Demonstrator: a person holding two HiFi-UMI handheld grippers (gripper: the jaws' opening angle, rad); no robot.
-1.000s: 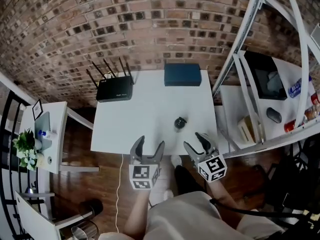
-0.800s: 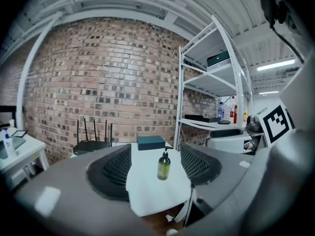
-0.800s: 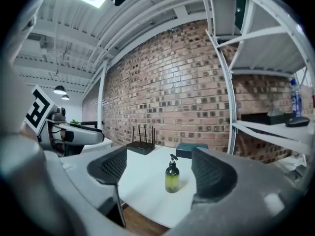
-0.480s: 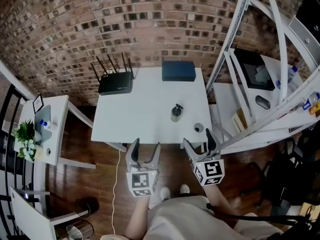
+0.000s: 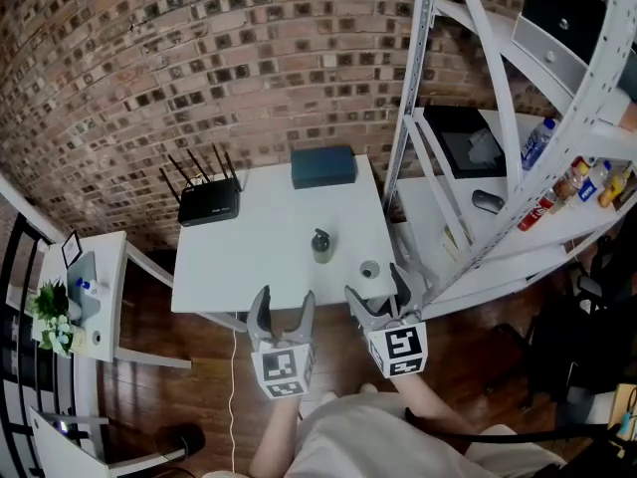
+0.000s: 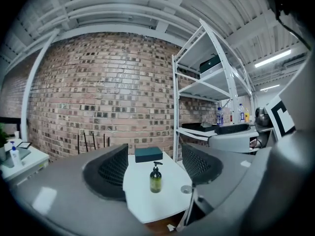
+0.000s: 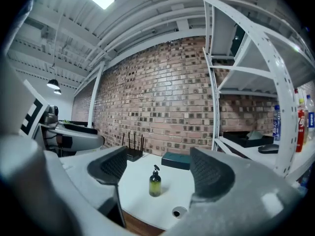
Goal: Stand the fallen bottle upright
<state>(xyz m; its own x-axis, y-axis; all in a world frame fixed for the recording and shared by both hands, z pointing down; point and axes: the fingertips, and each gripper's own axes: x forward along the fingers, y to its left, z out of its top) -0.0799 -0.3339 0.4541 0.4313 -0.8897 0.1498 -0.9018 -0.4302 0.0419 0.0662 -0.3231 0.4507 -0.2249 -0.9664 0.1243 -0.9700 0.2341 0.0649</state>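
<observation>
A dark green pump bottle stands upright near the middle of the white table; it also shows as the bottle and the bottle in the two gripper views. My left gripper hangs off the table's near edge, well short of the bottle. Its jaws have just been opening and hold nothing. My right gripper is beside it, to the right. Its jaws have also just been opening and stand wide, with nothing between them. Both point level at the bottle.
A black router and a dark blue box sit at the table's far edge by the brick wall. A small grey ring lies near the front right corner. A white shelving rack stands right; a side table with a plant left.
Both grippers have drawn back from over the table's near edge and risen. The right jaws stand wider than a second ago. The bottle has stayed upright in place.
</observation>
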